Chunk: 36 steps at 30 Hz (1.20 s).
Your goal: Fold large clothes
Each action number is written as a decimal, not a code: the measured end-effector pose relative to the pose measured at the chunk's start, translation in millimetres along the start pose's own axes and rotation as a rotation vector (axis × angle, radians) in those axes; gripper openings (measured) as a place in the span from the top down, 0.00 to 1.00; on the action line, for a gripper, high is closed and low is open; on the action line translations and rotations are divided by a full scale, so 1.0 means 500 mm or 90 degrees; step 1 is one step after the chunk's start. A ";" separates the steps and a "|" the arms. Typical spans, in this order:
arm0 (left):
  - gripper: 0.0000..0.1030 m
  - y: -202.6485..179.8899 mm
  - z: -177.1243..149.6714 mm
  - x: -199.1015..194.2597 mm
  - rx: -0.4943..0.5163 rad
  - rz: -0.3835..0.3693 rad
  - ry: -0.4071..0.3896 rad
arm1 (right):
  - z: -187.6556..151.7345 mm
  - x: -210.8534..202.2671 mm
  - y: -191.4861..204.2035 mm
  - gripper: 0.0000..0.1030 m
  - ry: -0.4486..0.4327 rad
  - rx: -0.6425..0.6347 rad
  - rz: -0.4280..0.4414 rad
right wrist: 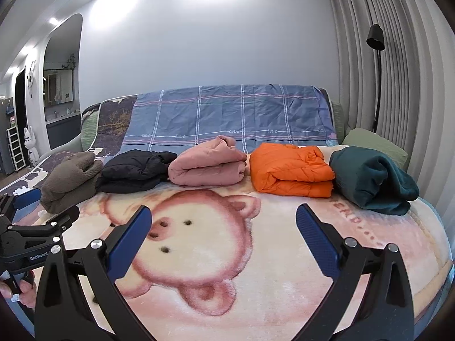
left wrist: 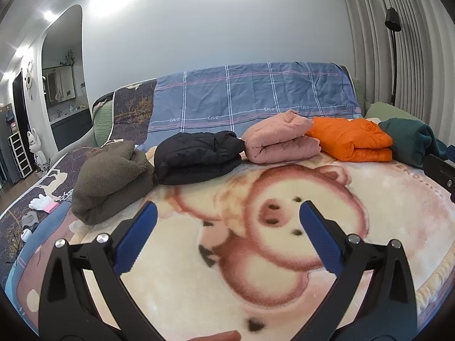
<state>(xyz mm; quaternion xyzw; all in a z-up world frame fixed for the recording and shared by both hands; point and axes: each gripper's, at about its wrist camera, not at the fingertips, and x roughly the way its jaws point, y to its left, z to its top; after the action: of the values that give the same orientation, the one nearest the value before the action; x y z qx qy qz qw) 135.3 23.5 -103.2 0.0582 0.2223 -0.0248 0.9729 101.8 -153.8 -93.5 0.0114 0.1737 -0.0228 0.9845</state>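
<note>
Five folded garments lie in a row along the far side of the bed, on the pig-print blanket [right wrist: 216, 258]. From our left we see a brown fleece [right wrist: 71, 180], a black padded jacket [right wrist: 136, 173], a pink jacket [right wrist: 207, 163], an orange puffer jacket [right wrist: 290, 170] and a dark teal fleece [right wrist: 372, 180]. Each bundle sits just beside its neighbour (the black one touches the pink one in the left wrist view).

Nearer to us, most of the blanket is bare. Our left gripper [left wrist: 227, 210] hangs above it with its blue pads spread wide and nothing between them. Our right gripper [right wrist: 223, 213] hovers the same way, fingers wide apart and empty. In the right wrist view the left gripper's black body shows at the left edge, with a hand [right wrist: 20, 289] wrapped on its handle.

Behind the row, a blue plaid sheet [right wrist: 227, 113] drapes over the headboard. A green pillow [right wrist: 375, 142] lies behind the teal fleece. A black floor lamp [right wrist: 376, 56] stands before the pleated curtain [right wrist: 398, 71] at right.
</note>
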 end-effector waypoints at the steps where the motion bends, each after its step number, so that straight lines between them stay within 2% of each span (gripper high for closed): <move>1: 0.02 0.000 0.002 -0.001 -0.001 -0.002 0.000 | 0.000 0.000 0.001 0.02 -0.001 -0.001 -0.002; 15: 0.02 -0.006 0.005 -0.013 0.000 -0.013 -0.001 | -0.006 0.009 0.018 0.02 0.003 -0.016 -0.007; 27: 0.02 -0.009 0.001 -0.009 -0.001 -0.016 0.005 | -0.011 0.044 0.000 0.02 0.048 0.027 -0.015; 36: 0.02 -0.004 -0.009 0.007 -0.004 -0.013 0.020 | -0.008 0.077 0.007 0.02 0.072 0.013 -0.018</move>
<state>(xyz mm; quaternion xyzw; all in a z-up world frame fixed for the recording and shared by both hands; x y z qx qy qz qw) 136.1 22.2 -109.1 0.0531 0.2379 -0.0332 0.9693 136.8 -151.9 -110.2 0.0201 0.2287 -0.0375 0.9726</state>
